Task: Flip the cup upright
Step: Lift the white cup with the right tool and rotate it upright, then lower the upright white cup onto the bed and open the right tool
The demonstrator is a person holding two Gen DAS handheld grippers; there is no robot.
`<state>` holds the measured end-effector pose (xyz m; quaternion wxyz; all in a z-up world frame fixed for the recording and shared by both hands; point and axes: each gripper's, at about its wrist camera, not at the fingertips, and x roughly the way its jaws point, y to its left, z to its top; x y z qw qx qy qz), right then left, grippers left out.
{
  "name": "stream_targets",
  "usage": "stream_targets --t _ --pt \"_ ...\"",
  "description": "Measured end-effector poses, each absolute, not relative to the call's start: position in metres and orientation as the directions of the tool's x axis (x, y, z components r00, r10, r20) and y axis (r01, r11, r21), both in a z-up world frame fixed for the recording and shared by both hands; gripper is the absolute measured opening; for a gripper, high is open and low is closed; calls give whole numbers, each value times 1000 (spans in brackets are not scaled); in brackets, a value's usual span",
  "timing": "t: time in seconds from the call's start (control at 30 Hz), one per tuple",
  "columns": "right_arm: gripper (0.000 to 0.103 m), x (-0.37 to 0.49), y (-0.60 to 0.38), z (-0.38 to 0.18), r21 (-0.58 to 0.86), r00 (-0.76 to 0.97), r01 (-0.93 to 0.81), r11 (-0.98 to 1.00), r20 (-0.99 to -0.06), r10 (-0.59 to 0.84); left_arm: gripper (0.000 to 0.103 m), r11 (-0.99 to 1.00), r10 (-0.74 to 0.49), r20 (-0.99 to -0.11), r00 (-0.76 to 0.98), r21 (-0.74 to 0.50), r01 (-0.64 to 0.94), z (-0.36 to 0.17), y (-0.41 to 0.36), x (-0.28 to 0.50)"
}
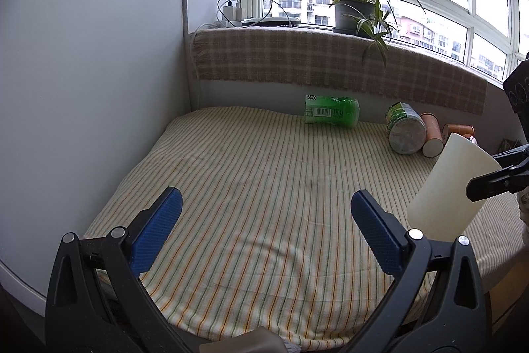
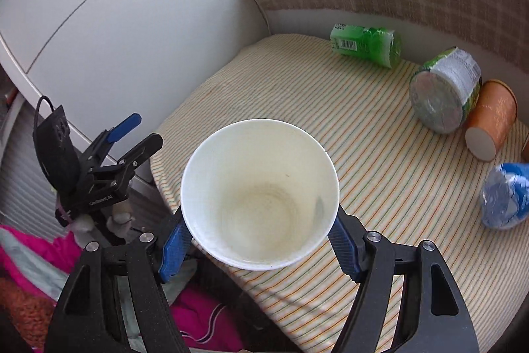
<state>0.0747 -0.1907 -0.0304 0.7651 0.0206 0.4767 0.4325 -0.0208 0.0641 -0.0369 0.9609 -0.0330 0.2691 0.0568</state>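
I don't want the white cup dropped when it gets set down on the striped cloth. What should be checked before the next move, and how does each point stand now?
1. Grip: right gripper has its fingers on both sides of the white cup: ok.
2. Cup lifted off the striped cloth: ok.
3. Cup orientation: tilted in the left wrist view, not yet upright: not ok.
4. Landing spot: bare cloth ahead; green bottle and orange cup lie further back: ok.
5. Left gripper open, holding nothing, apart from the cup: ok.
6. Grip firmness: cannot tell.
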Motion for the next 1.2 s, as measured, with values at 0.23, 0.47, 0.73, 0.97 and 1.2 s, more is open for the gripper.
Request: stream_targets --t 0.23,0.47,0.73,0.97,1.2 --pt "73 94 -198 -63 543 119 -496 678 -731 672 103 993 58 -532 845 -60 -106 -38 63 -23" --pt "73 125 -196 -78 585 175 -397 708 -709 683 103 990 79 -524 848 -60 -130 -35 69 -24" --pt "74 138 -185 -86 553 254 -379 742 -709 658 103 989 84 -532 843 -62 -138 -36 70 -19" --pt "74 141 -174 -88 460 330 -373 806 -746 578 103 991 23 -560 828 -99 -94 -39 65 -9" --pt "74 131 -182 -77 467 368 -390 793 -711 600 103 985 -74 -602 795 -167 -35 -39 56 8"
